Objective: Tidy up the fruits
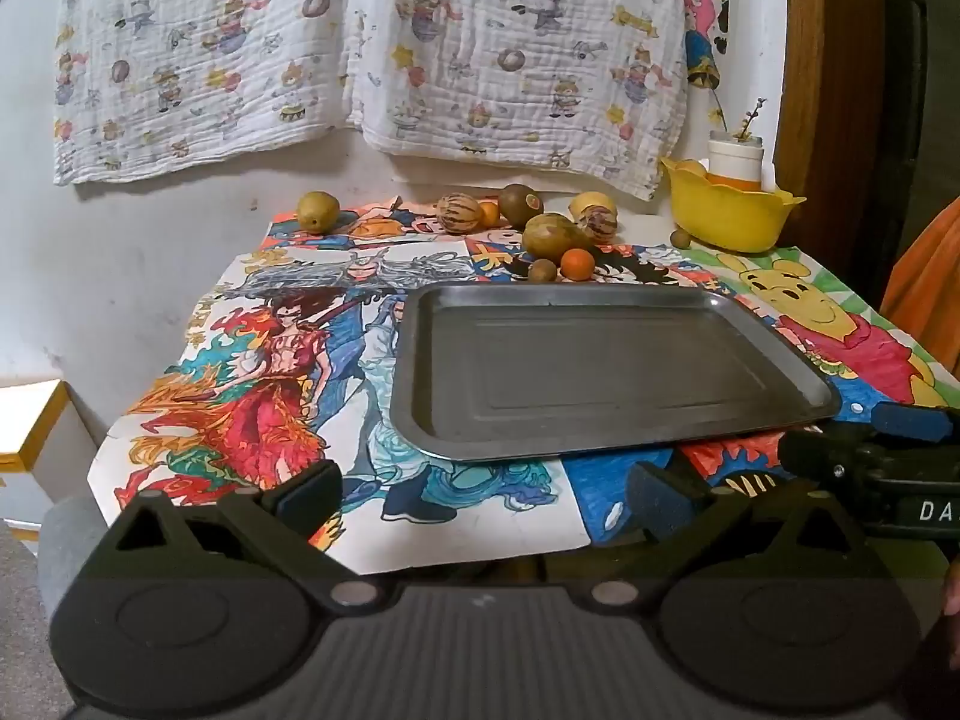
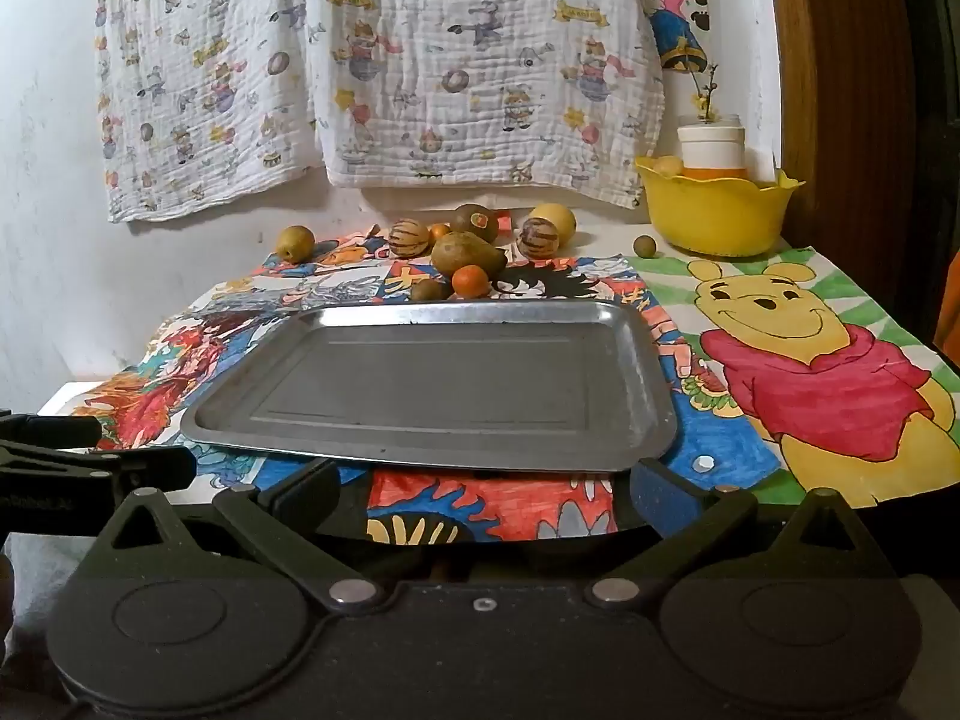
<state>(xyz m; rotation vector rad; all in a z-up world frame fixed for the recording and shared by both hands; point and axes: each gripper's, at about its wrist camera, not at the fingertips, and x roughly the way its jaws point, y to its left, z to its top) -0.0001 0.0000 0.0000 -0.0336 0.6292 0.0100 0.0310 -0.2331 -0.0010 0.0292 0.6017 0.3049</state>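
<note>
Both jaws spread wide, nothing between them: left gripper (image 1: 486, 495) hovering over the near edge of the table (image 1: 108, 444), right gripper (image 2: 480, 489) just beside it at the same near edge, fingertips close to the near rim of the metal tray (image 2: 654, 420). Tray bare, lying flat on the colourful cartoon cloth (image 2: 828, 396) in mid-table. Fruits all beyond the tray, at the far side: a brown pear (image 2: 465, 253) with a small orange (image 2: 470, 281) and a small brown fruit (image 2: 427, 290) touching or nearly so, closest to the far rim; two striped fruits (image 2: 409, 238), a stickered dark fruit (image 2: 474, 222) and a yellow fruit (image 2: 558, 221) further back; a yellow-green fruit (image 2: 295, 243) apart at far left. Yellow bowl (image 2: 714, 210) at far right, a white jar (image 2: 711, 150) standing in it, one small round fruit (image 2: 645, 246) just left of it.
</note>
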